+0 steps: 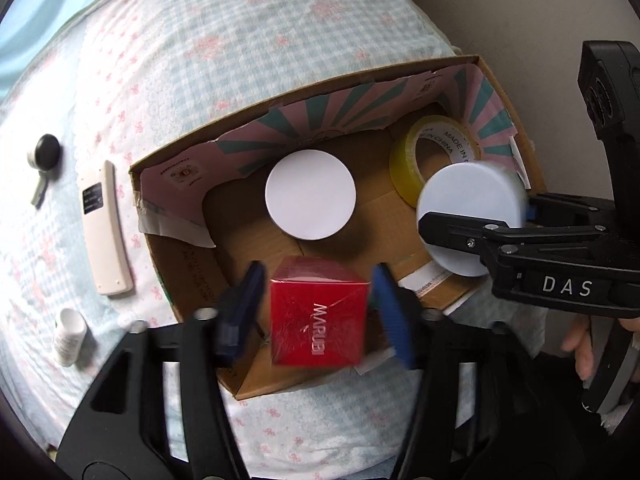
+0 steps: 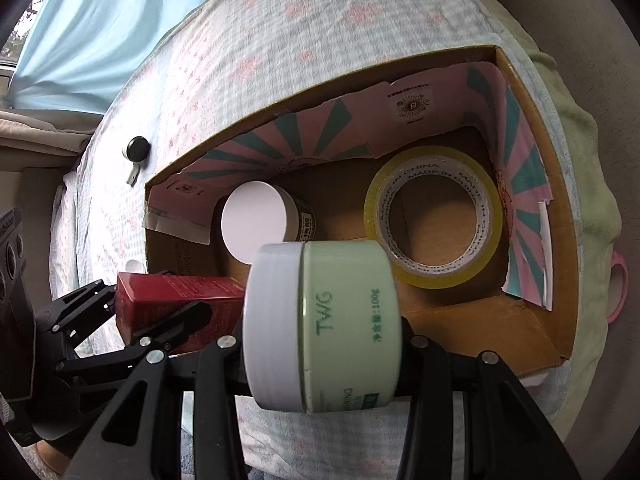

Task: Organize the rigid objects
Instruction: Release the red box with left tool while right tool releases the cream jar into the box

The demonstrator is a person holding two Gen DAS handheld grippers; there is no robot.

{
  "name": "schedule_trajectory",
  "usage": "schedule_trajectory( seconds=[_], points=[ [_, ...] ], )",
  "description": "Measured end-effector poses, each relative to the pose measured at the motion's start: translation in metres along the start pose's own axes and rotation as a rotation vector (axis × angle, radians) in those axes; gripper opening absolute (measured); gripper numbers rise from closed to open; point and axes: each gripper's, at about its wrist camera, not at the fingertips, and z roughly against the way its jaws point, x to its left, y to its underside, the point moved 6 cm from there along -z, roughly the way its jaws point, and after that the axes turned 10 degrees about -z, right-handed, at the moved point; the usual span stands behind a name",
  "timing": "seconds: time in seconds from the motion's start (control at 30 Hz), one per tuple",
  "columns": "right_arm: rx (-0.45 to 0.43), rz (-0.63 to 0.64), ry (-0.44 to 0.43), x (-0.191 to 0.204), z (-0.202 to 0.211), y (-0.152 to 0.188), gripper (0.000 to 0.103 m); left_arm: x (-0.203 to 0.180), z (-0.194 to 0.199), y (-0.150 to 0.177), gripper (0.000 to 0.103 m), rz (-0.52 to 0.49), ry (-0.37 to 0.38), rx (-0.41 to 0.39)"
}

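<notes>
The red box (image 1: 318, 316) sits between the blue pads (image 1: 394, 316) of the left claw (image 1: 316, 316), over the near-left part of the cardboard box (image 1: 176, 272). A sliver of gap shows on each side of it, so the left claw stands released, its jaws spread wide. The red box's near end hangs close to the cardboard box's near wall.

To its right the pale green jar (image 2: 348, 328) with a white lid lies sideways in the right claw (image 2: 324, 344), above the near wall. The jar hides the pads in the right wrist view and the left wrist view shows only the outer finger across the lid, so I cannot tell whether this claw grips it or has let go.

Inside the cardboard box a white-lidded jar (image 1: 310, 194) stands near the middle-left and a roll of yellow tape (image 2: 434, 220) leans at the far right corner — bare cardboard floor lies open between and in front of them. The pink-and-teal flaps fold inward along the far and right walls.

Outside, on the checked bedsheet (image 1: 224, 40), lie a white remote (image 1: 105, 228), a small white bottle (image 1: 70, 336) and a black round gadget (image 1: 46, 156), all well left of the cardboard box.
</notes>
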Motion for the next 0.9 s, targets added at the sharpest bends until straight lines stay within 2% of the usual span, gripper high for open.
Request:
schedule_trajectory(
  seconds=[0.03,0.07,0.3,0.67,0.9],
  points=[
    [-0.007,0.001,0.018,-0.001,0.001,-0.002,0.094,0.000,0.003,-0.001,0.101,-0.009,-0.008,-0.016],
    [-0.015,-0.003,0.020,-0.001,0.004,-0.003,0.103,0.001,0.006,-0.003,0.103,-0.018,-0.013,-0.022],
    [-0.013,-0.044,0.010,-0.007,0.006,-0.006,0.103,0.005,0.006,-0.005,0.103,-0.051,-0.031,0.008],
    [-0.030,-0.081,0.018,-0.003,0.017,-0.005,0.103,0.019,0.016,0.004,0.103,-0.038,-0.040,-0.015],
    [-0.057,-0.057,0.076,0.002,0.038,0.003,0.103,0.024,0.034,0.014,0.103,-0.026,-0.048,-0.047]
  ],
)
